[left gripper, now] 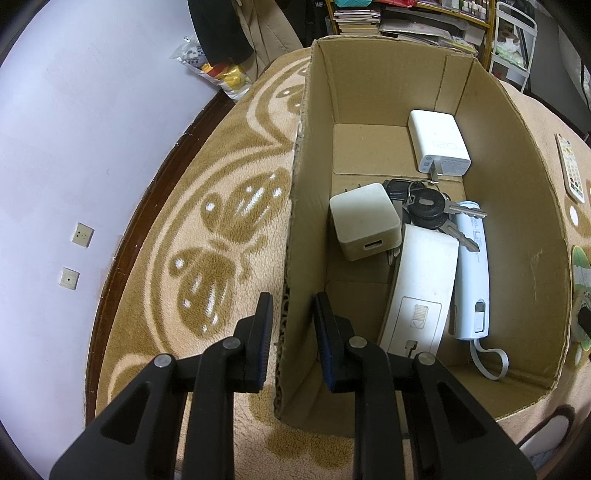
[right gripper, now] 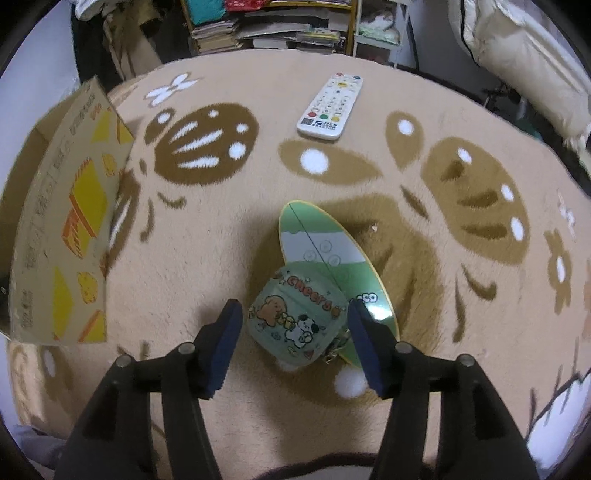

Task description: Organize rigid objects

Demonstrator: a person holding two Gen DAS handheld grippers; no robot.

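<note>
A cardboard box (left gripper: 373,81) stands on the patterned rug and holds a white charger (left gripper: 437,142), a cream plug cube (left gripper: 364,221), a bunch of keys (left gripper: 430,208), a white remote-like device (left gripper: 421,288) and a pale blue device with a strap (left gripper: 472,273). My left gripper (left gripper: 293,306) straddles the box's left wall, narrowly open, with small gaps on both sides. My right gripper (right gripper: 293,308) is open around a green cartoon earbud case (right gripper: 295,321). The case rests on a green oval card (right gripper: 325,243), and neither pad presses it.
A white TV remote (right gripper: 330,107) lies on the rug (right gripper: 369,177) beyond the case, also seen at the right edge as the remote (left gripper: 570,166). The box's printed outer wall (right gripper: 66,221) is at left. Bookshelves (right gripper: 277,22) and a pale wall (left gripper: 74,147) border the rug.
</note>
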